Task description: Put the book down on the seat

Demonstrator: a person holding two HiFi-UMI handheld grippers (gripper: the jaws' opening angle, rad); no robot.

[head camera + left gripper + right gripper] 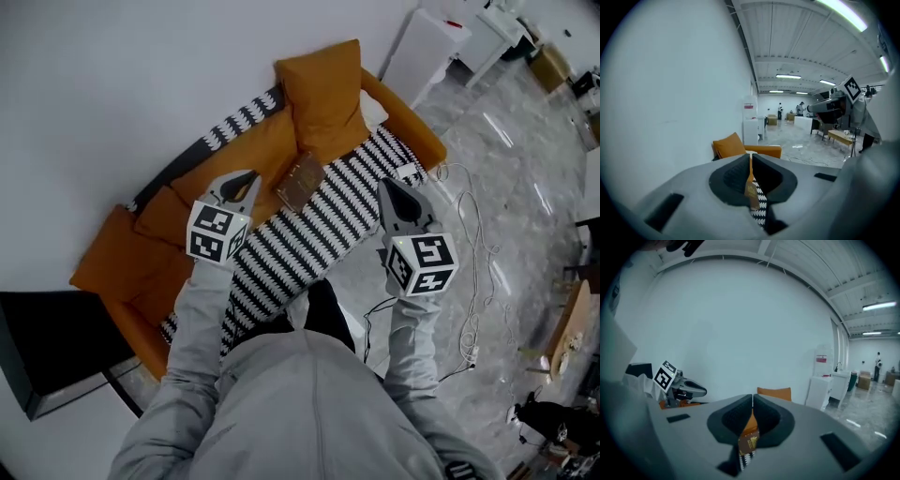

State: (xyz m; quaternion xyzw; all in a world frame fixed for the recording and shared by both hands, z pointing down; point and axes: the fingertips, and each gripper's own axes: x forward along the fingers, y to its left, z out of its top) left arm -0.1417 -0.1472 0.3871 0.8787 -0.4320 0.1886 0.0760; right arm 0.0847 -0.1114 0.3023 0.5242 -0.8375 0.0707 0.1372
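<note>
A brown book [301, 182] lies flat on the black-and-white striped seat [309, 242] of an orange sofa, just in front of an upright orange cushion [323, 94]. My left gripper [246, 176] hovers just left of the book, shut and holding nothing. My right gripper [384, 184] hangs over the seat's right end, to the right of the book, also shut and empty. In the left gripper view the book [751, 190] shows far off below the touching jaws. The right gripper view shows the book [749, 442] the same way.
A white wall runs behind the sofa. A white cabinet [427, 47] stands past the sofa's right arm. White cables [469, 281] trail over the grey floor at right, near a wooden bench [572, 328]. A black frame [47, 347] stands left of the sofa.
</note>
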